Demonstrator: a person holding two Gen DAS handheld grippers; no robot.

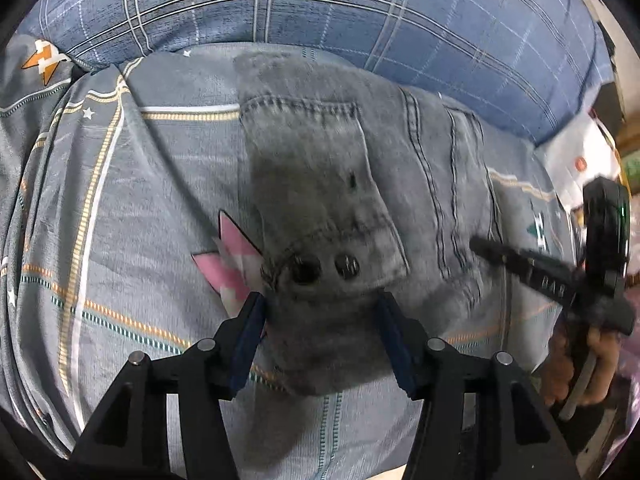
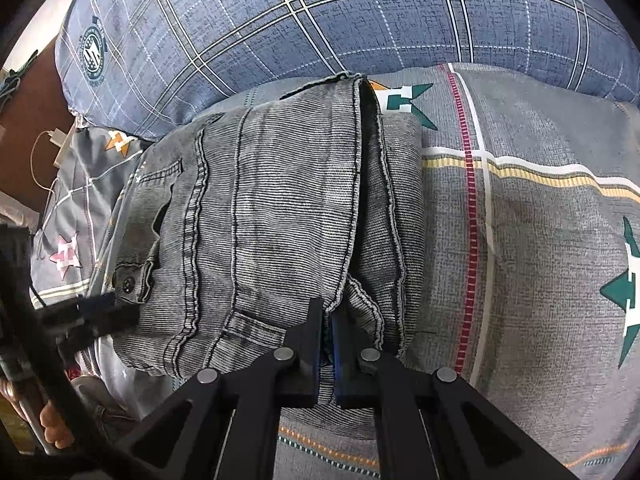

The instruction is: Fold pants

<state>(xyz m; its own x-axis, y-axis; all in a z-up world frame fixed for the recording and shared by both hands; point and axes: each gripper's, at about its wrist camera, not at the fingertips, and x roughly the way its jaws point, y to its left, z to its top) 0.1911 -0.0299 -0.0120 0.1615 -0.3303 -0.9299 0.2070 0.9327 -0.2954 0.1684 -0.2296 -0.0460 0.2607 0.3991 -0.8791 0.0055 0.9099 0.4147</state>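
Grey denim pants, already folded into a thick bundle, lying on the striped star-print bedsheet just in front of the blue plaid pillow, which serves as the landmark here. Waistband corner with two metal buttons at the near end of the bundle, away from the pillow, probably kept there so both tools can work the same edge.

Left gripper spread apart, straddling that waistband corner without pinching it; blue pads standing clear on either side of the cloth, likely a release with the corner laid down.

Right gripper pressed together at the near hem of the bundle, beside the inner-leg seam; whether a thin layer of denim sits between the pads cannot be told. Probably held there to pin the layers flat.

Judged mostly folded; smoothing or one more fold may remain
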